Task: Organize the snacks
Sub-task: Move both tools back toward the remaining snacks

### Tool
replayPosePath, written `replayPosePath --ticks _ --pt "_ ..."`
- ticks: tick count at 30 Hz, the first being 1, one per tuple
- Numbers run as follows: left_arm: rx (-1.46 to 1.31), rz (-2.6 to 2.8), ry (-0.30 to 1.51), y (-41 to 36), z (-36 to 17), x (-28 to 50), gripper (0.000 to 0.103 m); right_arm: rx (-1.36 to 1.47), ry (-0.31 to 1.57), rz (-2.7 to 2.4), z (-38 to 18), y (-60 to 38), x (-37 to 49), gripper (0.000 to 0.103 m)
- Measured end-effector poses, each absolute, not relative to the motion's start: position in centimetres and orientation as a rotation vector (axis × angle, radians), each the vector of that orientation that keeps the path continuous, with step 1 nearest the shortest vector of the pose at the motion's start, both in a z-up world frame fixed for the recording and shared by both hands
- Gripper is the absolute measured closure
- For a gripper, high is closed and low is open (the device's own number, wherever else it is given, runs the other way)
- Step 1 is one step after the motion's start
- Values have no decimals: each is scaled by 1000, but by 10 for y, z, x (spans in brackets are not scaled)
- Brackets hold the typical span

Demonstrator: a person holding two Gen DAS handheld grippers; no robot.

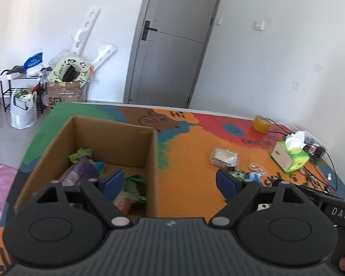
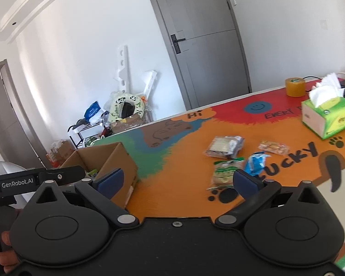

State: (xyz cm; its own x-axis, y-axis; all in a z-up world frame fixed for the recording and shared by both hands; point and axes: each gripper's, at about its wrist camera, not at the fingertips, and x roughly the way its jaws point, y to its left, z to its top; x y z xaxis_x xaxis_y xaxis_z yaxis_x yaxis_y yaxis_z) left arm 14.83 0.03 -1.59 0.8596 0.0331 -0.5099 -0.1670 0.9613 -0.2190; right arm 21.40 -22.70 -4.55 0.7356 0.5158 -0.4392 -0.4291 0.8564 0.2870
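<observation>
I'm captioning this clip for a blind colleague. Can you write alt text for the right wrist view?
The open, empty right gripper hovers over a colourful table mat. Four snack packets lie loose ahead, the nearest a green packet. A cardboard box sits to the left, a tissue box far right.

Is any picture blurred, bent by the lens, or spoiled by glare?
Left wrist view: fisheye bends the door and darkens the corners; snacks in the cardboard box look soft. Right wrist view: same bending, tilted table; even daylight, no strong glare.
</observation>
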Motion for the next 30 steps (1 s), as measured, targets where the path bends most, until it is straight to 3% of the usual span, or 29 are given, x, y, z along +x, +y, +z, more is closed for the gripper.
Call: replayPosePath --ticks 23,25,30 --pt "-238 21 563 -73 -30 199 17 243 541 400 -64 -299 237 1" --pt "-226 24 564 -77 -32 207 18 248 550 397 -66 -299 242 3" --pt "-233 17 582 -85 -40 226 20 274 577 402 -74 -299 261 20"
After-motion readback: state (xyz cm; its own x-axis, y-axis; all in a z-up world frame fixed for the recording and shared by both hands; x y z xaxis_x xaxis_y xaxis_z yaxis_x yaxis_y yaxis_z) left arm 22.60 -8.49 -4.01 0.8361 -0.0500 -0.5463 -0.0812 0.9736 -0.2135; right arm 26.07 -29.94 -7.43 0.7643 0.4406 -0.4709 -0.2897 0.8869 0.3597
